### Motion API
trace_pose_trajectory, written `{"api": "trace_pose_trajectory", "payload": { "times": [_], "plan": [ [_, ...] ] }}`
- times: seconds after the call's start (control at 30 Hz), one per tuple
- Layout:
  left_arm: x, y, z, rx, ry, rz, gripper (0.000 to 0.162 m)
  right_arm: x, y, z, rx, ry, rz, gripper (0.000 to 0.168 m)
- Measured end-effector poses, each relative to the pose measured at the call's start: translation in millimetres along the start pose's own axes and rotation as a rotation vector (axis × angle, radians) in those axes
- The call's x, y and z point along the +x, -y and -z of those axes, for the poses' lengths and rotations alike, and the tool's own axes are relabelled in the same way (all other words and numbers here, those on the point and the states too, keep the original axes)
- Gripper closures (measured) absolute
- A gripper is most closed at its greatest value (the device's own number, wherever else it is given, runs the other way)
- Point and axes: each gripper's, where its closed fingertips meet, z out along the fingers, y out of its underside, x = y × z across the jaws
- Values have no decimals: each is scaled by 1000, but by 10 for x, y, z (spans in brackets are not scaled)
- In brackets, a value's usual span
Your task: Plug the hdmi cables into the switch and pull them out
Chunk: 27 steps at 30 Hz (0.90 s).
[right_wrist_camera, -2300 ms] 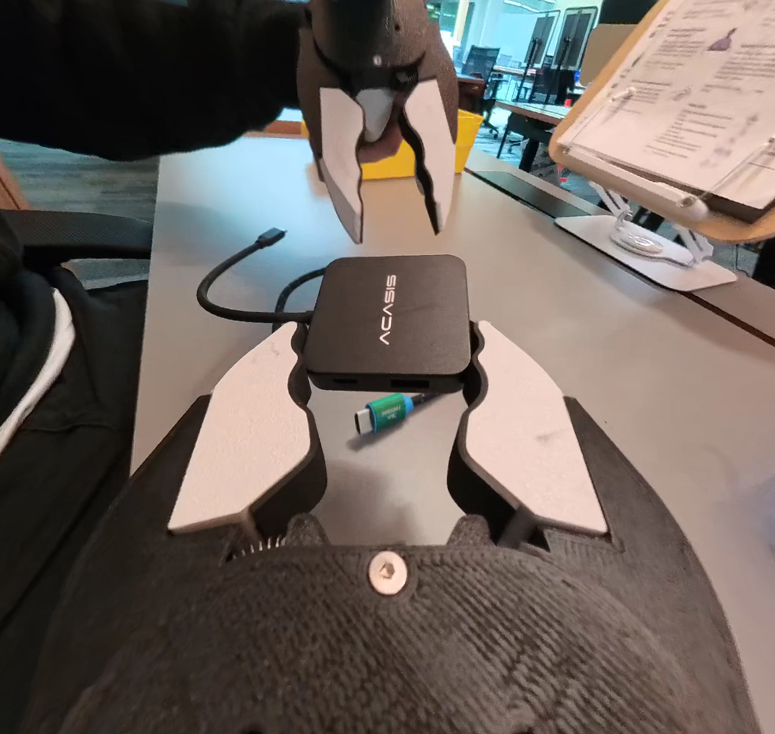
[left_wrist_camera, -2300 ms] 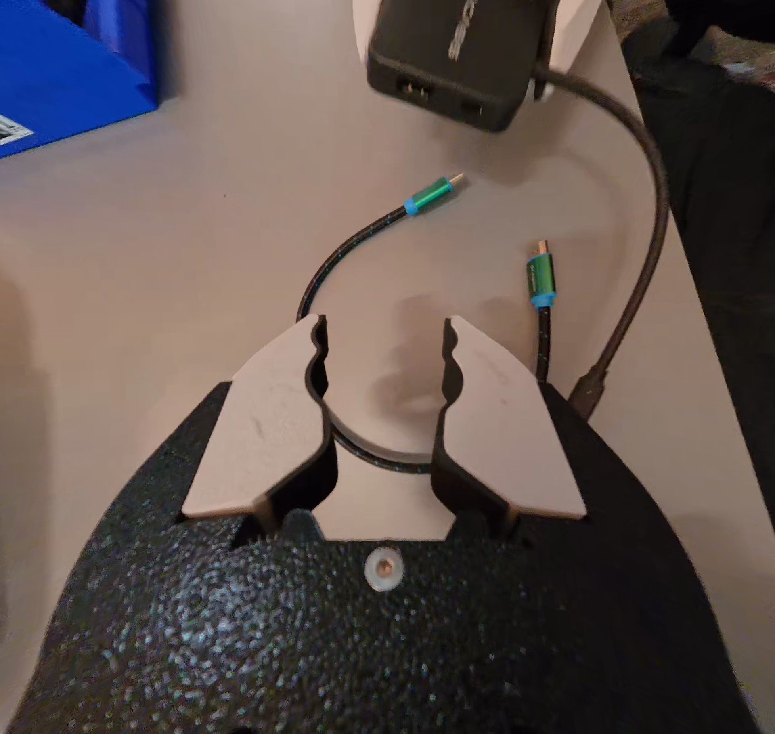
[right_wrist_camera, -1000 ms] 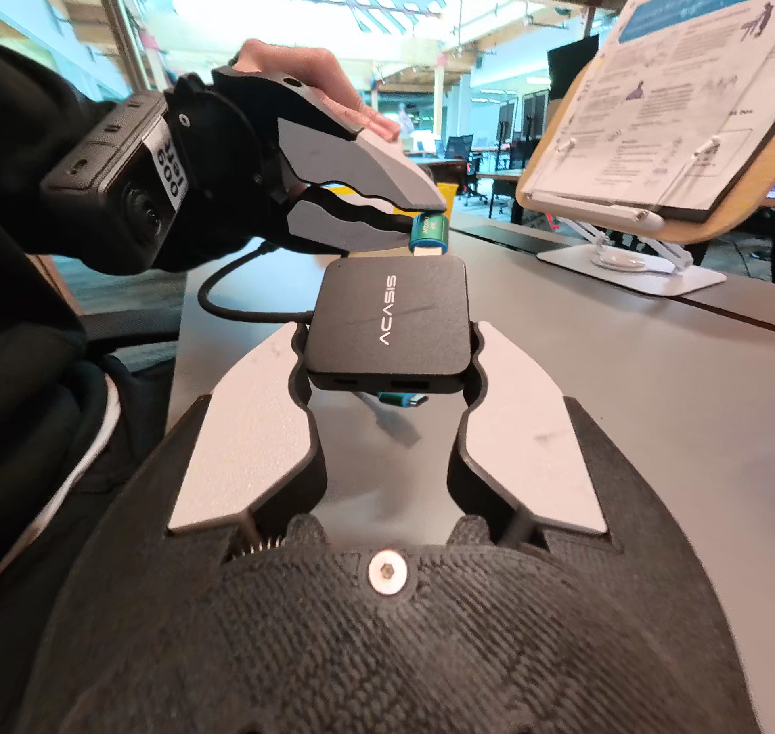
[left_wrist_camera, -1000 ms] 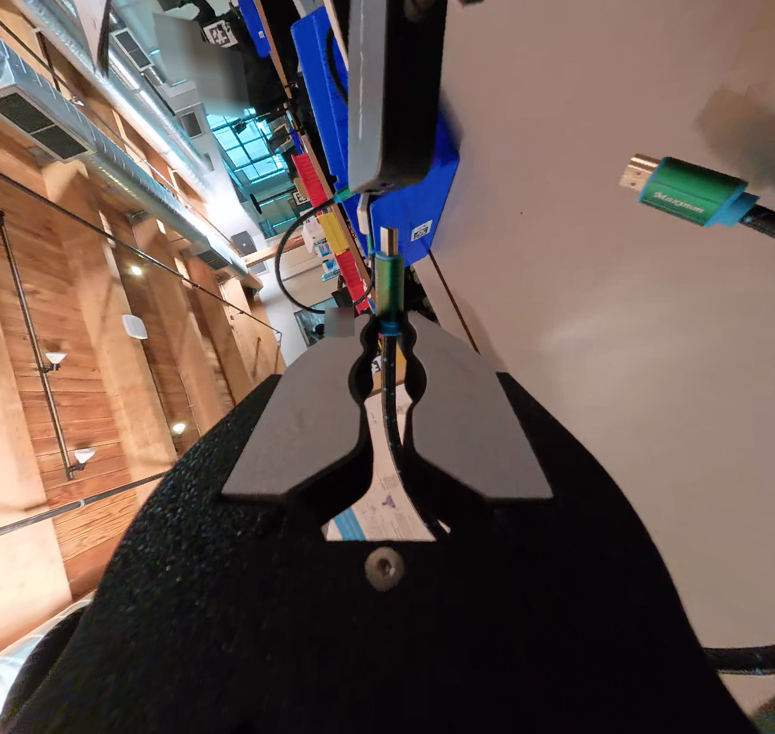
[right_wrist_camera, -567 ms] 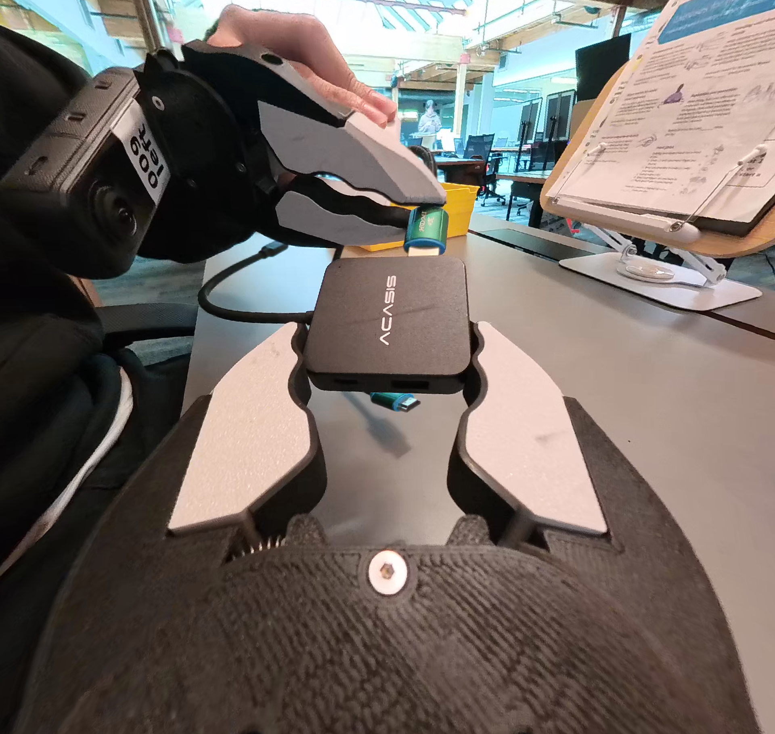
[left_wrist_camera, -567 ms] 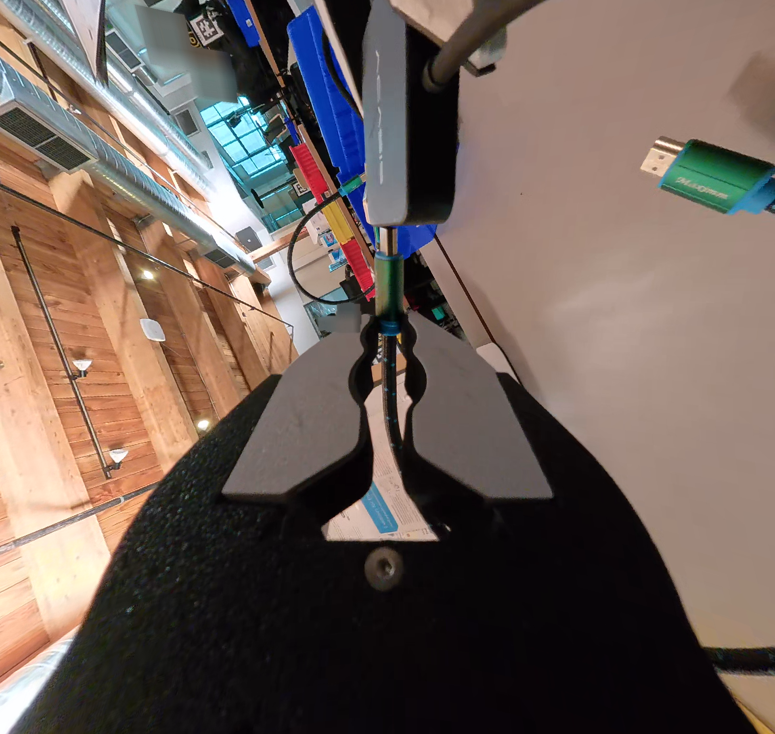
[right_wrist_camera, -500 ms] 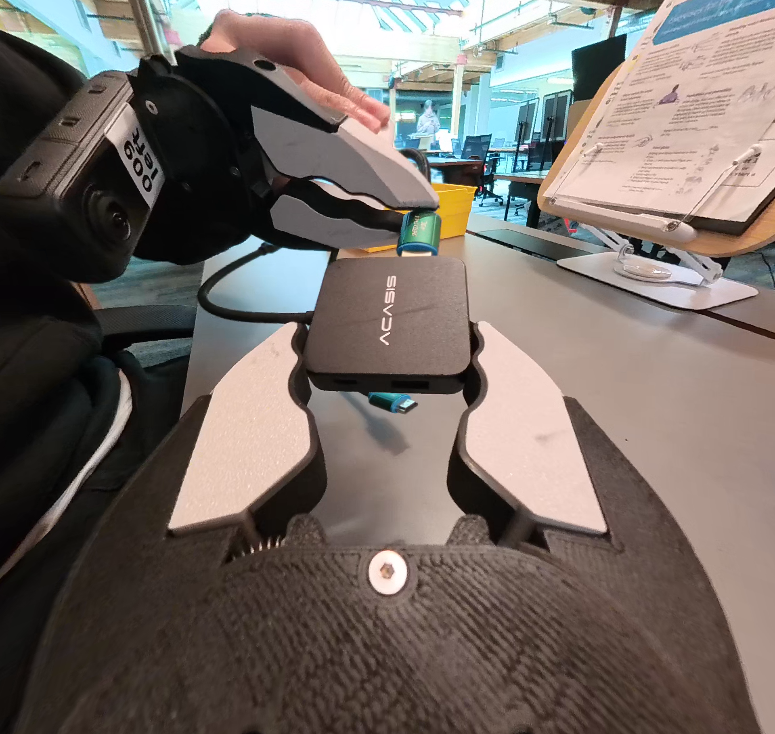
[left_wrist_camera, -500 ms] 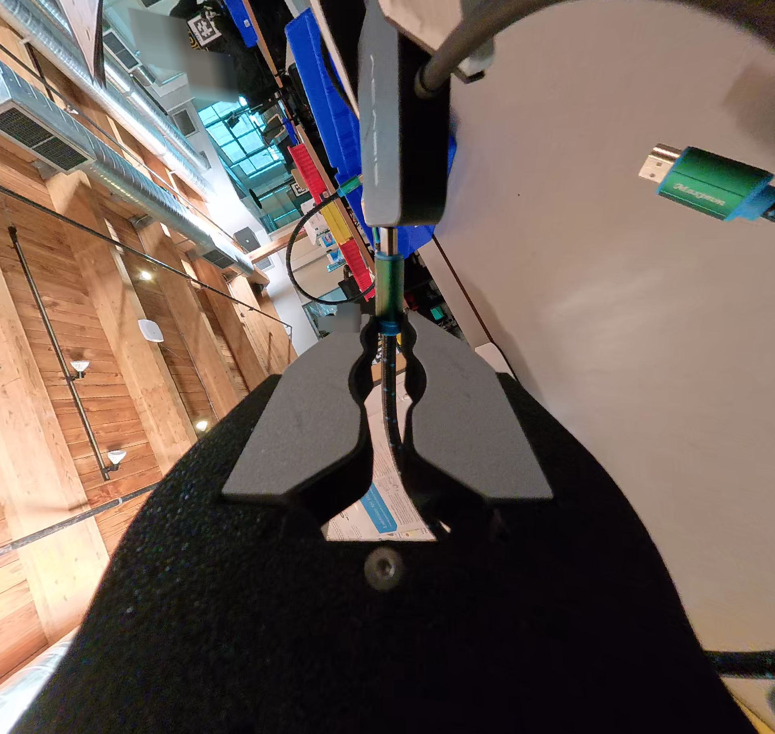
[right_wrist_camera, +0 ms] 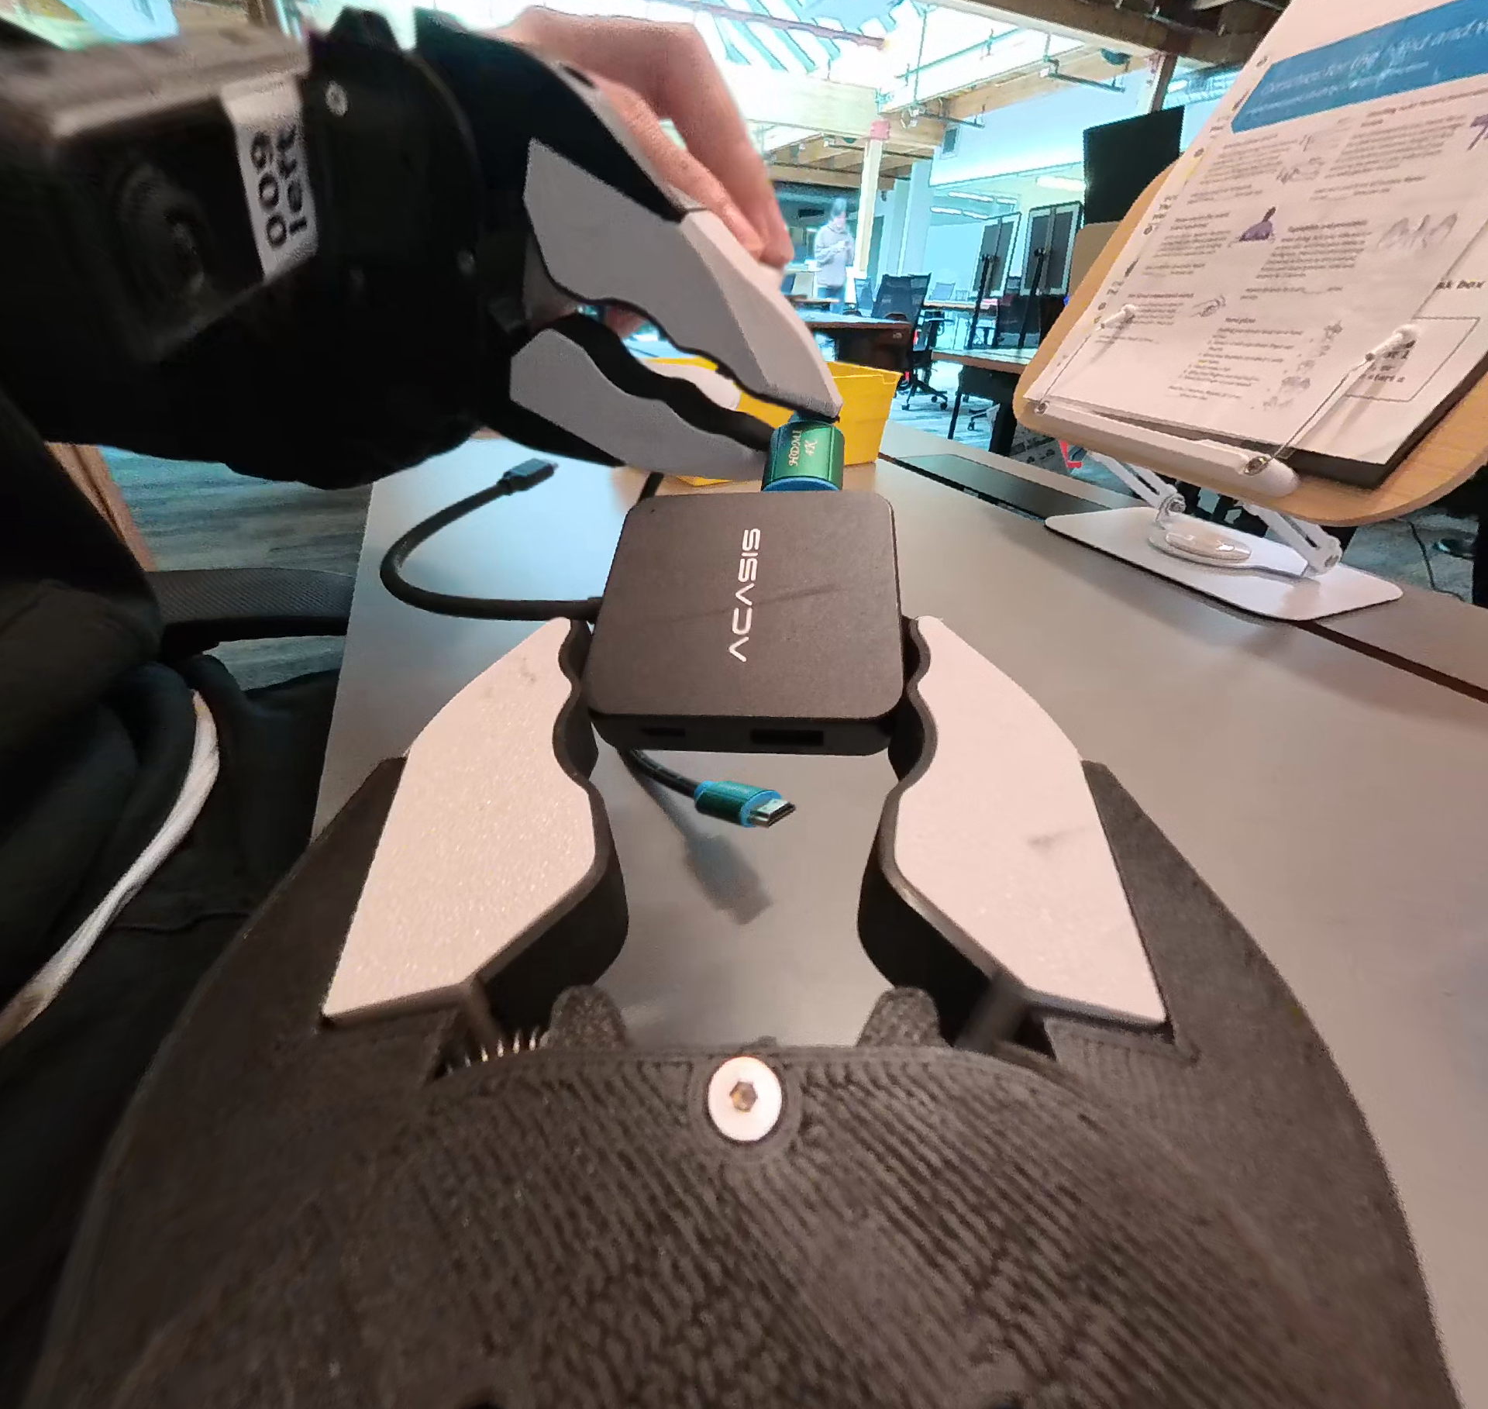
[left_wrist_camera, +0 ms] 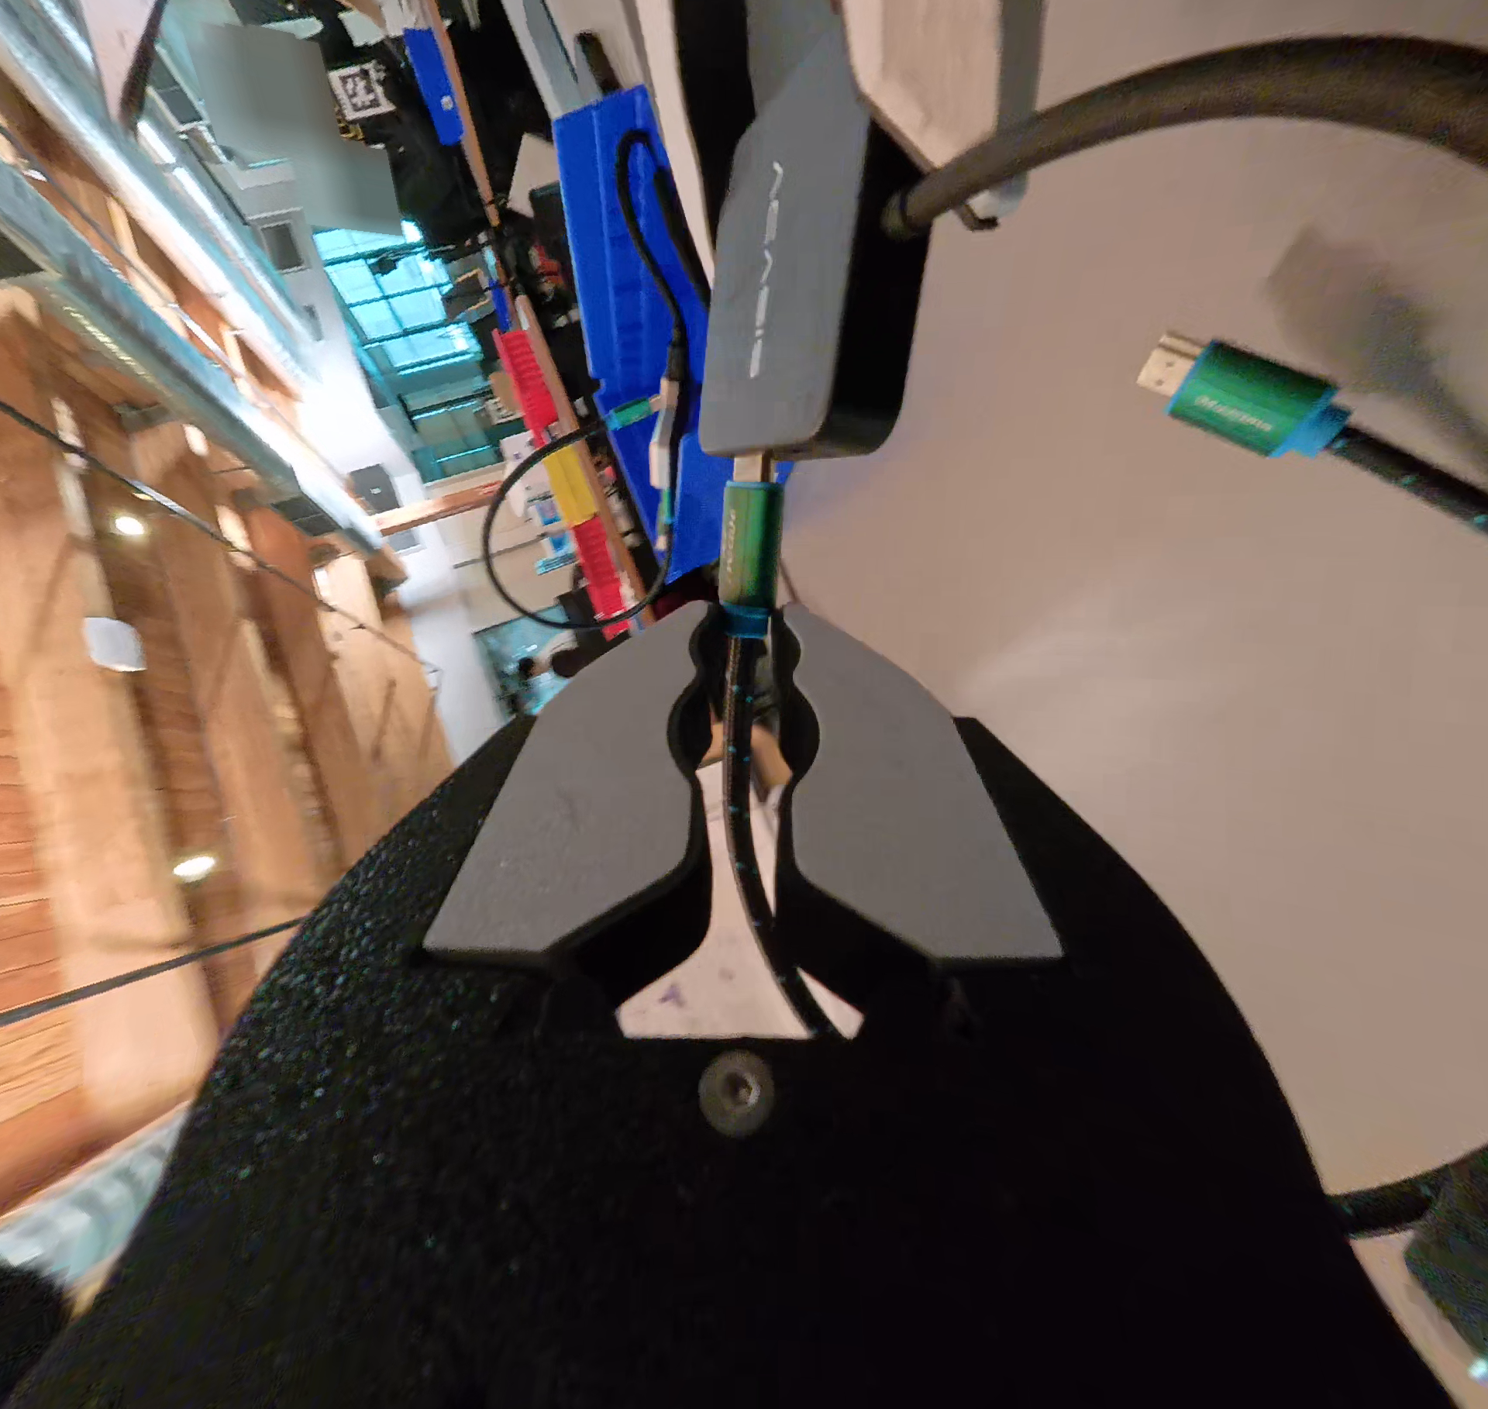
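One green HDMI plug (left_wrist_camera: pixel 749 537) was pinched by its cable in my left claw (left_wrist_camera: pixel 745 629), its metal tip meeting the switch (right_wrist_camera: pixel 745 613) port. My right claw (right_wrist_camera: pixel 745 678) clamped the switch's sides, raised over the table (right_wrist_camera: pixel 1208 766) near its left edge, to brace it. The second plug (right_wrist_camera: pixel 737 803) hung underneath, free.

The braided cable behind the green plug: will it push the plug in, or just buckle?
Probably buckles: the braided cable curves loosely behind the left tool. The tool pinches it right at the green plug, leaving a short, likely stiff stretch. The switch, clamped in the right tool, shouldn't slide away.
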Motion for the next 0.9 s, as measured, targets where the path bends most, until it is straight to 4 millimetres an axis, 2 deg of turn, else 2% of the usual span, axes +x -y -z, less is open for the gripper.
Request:
{"api": "trace_pose_trajectory", "payload": {
  "times": [0.07, 0.17, 0.23, 0.37, 0.47, 0.67, 0.9],
  "plan": [
    [-2, 26, 28, 70, -47, 97, 148, -15, 7, 9, 2, 6, 11, 95],
    [6, 53, 97, 174, -145, 259, 130, -20, 10, 23, 5, 7, 21, 95],
    [13, 47, 149, 238, -220, 367, 126, -31, 10, 28, 4, 14, 23, 95],
    [126, 28, 245, 336, -478, 618, 117, -80, 12, -6, -17, 26, 65, 95],
    [150, 52, 268, 409, -588, 750, 121, -134, 24, -59, -40, 38, 96, 95],
    [162, 82, 289, 486, -651, 829, 130, -162, 11, -82, -74, 39, 124, 95],
    [224, 42, 238, 443, -644, 711, 143, -173, -14, -100, -107, 35, 147, 95]
  ]
}}
